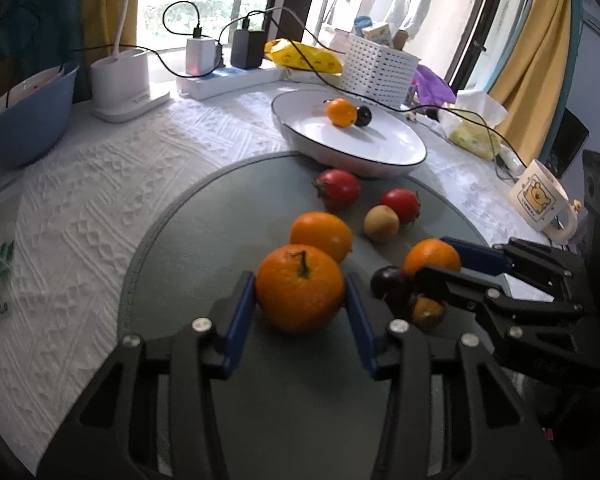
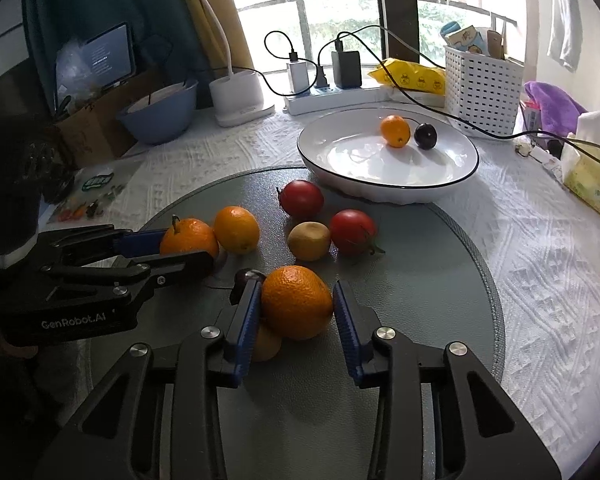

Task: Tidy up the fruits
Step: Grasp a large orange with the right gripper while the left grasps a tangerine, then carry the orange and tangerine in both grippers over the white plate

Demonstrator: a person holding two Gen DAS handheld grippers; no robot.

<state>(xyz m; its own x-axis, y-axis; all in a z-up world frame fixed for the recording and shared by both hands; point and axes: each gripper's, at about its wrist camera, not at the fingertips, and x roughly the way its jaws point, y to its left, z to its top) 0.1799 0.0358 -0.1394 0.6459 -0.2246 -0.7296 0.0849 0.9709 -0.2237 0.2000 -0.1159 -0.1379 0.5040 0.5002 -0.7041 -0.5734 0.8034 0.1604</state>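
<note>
On the round grey mat [image 1: 172, 264], my left gripper [image 1: 298, 280] is shut on a stemmed orange [image 1: 300, 296], blue pads pressing both its sides. My right gripper [image 2: 297, 286] is shut on a second orange [image 2: 296, 304], with a dark plum [image 2: 247, 276] and a small yellow fruit [image 2: 266, 344] touching its left finger. Each gripper shows in the other's view: right gripper [image 1: 440, 262], left gripper [image 2: 188, 248]. Loose on the mat lie another orange [image 2: 236, 229], two tomatoes [image 2: 301, 199] [image 2: 353, 231] and a yellowish fruit [image 2: 309, 240]. The white plate [image 2: 380, 160] holds a small orange [image 2: 396, 131] and a dark plum [image 2: 425, 135].
A blue bowl [image 2: 160, 114], lamp base [image 2: 238, 98], power strip with chargers [image 2: 332, 94] and white basket [image 2: 484, 88] line the back. Cables cross the plate's far rim. A mug [image 1: 540, 200] and tissue pack [image 2: 592, 176] stand at the right.
</note>
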